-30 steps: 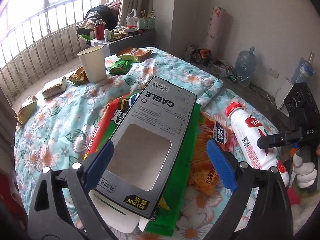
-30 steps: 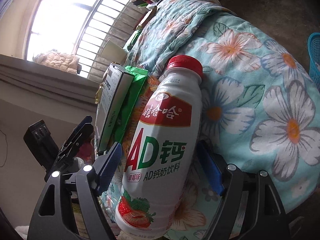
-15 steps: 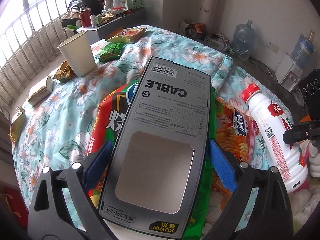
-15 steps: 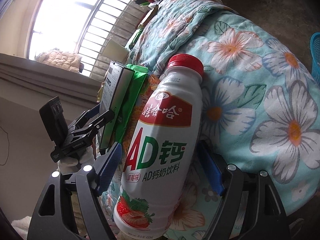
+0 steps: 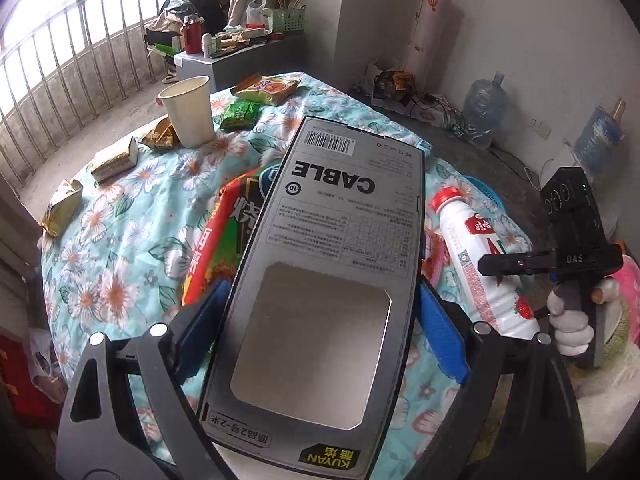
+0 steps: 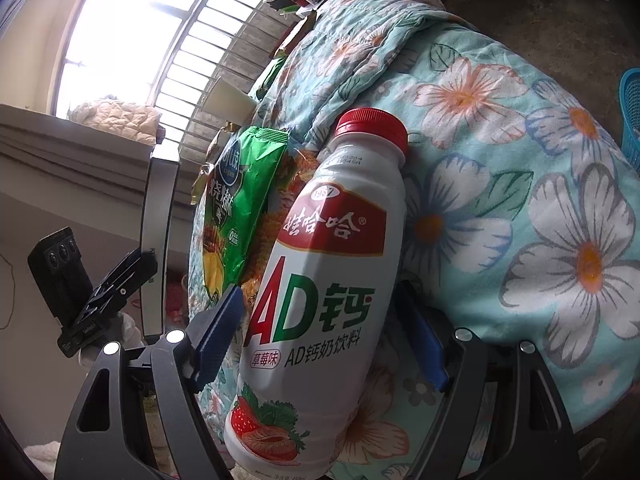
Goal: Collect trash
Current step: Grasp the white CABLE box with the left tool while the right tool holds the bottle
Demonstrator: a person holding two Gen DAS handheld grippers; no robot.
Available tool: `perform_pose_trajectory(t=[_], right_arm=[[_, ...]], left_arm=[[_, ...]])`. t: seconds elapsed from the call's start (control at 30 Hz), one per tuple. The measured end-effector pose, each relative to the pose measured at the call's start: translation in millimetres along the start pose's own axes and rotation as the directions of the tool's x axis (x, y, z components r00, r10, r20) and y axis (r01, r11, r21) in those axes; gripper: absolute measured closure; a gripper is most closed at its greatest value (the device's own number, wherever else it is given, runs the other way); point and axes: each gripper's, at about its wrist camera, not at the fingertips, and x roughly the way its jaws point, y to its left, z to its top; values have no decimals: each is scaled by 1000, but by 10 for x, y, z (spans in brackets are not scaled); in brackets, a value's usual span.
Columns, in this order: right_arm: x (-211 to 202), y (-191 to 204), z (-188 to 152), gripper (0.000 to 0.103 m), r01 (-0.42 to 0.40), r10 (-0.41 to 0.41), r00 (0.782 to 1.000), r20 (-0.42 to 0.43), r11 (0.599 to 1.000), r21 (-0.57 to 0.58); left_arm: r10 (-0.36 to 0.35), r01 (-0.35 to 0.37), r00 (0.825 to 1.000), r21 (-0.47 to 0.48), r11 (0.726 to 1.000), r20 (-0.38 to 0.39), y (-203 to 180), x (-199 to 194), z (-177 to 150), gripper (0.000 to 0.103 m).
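Grey cable box point(image 5: 320, 300) sits clamped between our left gripper point(image 5: 320, 320) pads, lifted above the snack bags point(image 5: 224, 248). Right gripper point(image 6: 320, 336) straddles the milk bottle point(image 6: 324, 280) lying on the floral cloth point(image 6: 520, 200); contact unclear. Pickup step; next, we judge, close on the bottle and carry both to the blue basket point(image 6: 632, 116).

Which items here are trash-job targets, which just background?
Job: grey CABLE cardboard box in left gripper; white red-capped AD milk bottle in right gripper; green snack bag; white paper cup.
Background: clear water jug; floral cloth.
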Motion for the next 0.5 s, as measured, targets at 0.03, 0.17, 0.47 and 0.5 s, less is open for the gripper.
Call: perform_pose_trajectory(t=[0.03, 0.17, 0.47, 0.5], right_arm=[[0, 5, -4, 27, 3, -3, 1000, 4, 1000, 1], [-3, 30, -29, 33, 32, -32, 999, 22, 999, -9], [-139, 109, -66, 34, 58, -58, 998, 14, 998, -37], [-140, 109, -72, 34, 64, -64, 998, 8, 997, -36]], left_arm=[[-16, 16, 1000, -24, 1000, -19, -30, -13, -106, 17], [7, -15, 997, -109, 994, -76, -161, 80, -581, 17], [77, -91, 993, -162, 983, -89, -383, 260, -1020, 16], [81, -94, 993, -157, 983, -87, -395, 275, -1025, 15]])
